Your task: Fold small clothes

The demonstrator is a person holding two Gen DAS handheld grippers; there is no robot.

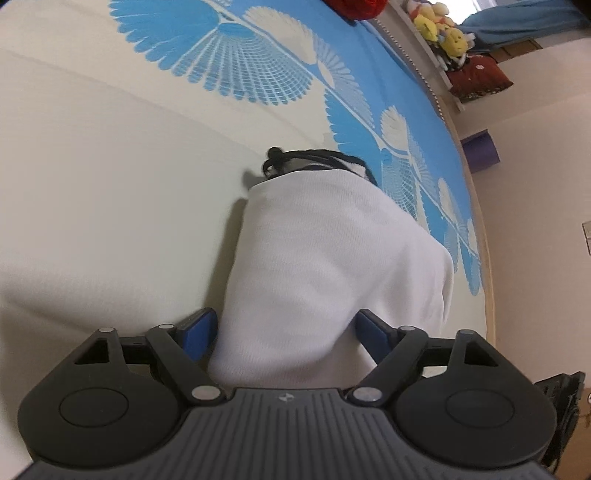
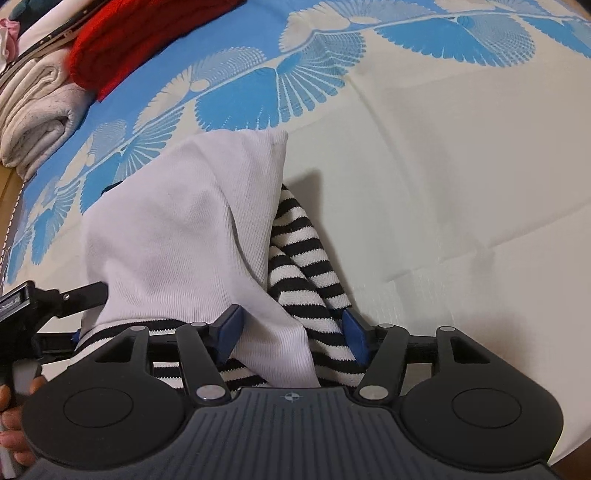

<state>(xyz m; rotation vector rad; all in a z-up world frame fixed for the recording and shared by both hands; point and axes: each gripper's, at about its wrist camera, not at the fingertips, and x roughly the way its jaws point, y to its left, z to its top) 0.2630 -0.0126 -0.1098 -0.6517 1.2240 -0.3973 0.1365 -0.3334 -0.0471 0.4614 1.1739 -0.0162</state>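
Observation:
A small garment lies in a folded heap on the bed sheet (image 1: 92,184). Its white ribbed side (image 1: 325,266) faces up, with a black cord (image 1: 295,157) at its far end. In the right wrist view the white fabric (image 2: 177,236) covers a black-and-white striped part (image 2: 310,266). My left gripper (image 1: 288,332) stands open and wide, and the near end of the white cloth lies between its blue pads (image 1: 201,330). My right gripper (image 2: 291,332) is open too, its pads (image 2: 354,334) straddling the white and striped cloth without squeezing it.
A folded beige cloth (image 2: 37,110) and a red knit item (image 2: 140,44) lie at the bed's far left. Plush toys (image 1: 439,26) sit on a shelf past the bed's wooden edge (image 1: 485,258). A hand (image 2: 14,417) holds the other gripper at lower left.

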